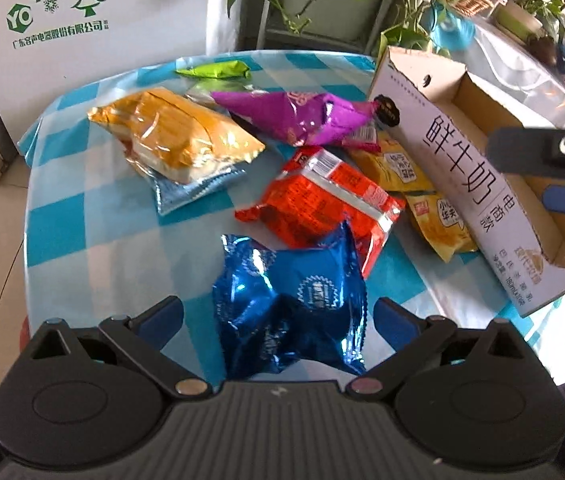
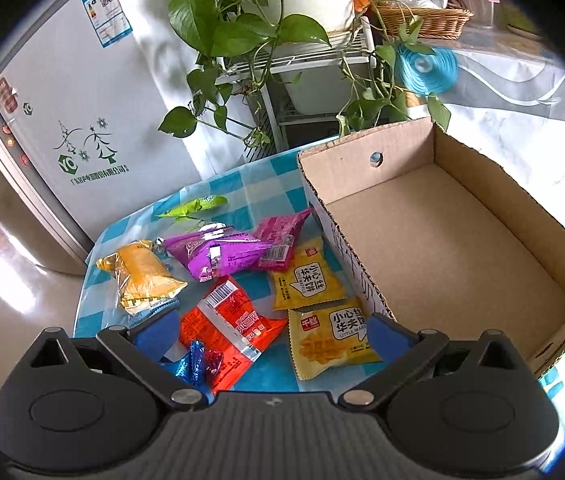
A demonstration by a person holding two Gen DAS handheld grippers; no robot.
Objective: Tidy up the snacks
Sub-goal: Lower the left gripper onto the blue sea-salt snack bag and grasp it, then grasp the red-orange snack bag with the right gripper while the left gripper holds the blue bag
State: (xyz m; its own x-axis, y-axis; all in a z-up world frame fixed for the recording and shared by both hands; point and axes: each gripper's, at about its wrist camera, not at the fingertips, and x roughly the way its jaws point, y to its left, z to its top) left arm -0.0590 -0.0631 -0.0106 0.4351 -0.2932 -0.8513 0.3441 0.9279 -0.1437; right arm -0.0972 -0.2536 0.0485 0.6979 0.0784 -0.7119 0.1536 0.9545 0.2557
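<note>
The left gripper stands with its jaws spread wide on either side of a crumpled blue packet at the lower centre of the left wrist view; the blue fingertips sit beside the foil, apart from it. Just above the blue packet lies a red packet, partly overlapped by it. Further up, a purple packet sits at the centre, an orange packet to its left on top of a pale blue packet, and a green packet near the table's upper edge. All lie on a blue-and-white checked tablecloth.

The right gripper is also spread open and empty — it hangs over the red packet and a yellow waffle packet at the bottom of the right wrist view. A second yellow waffle packet lies just above, beside the wall of a cardboard box filling the right half of the frame; its floor is bare. In the left wrist view the right gripper shows at the right edge, above the box.

Behind the table — a white fridge at upper left and leafy plants at upper centre
</note>
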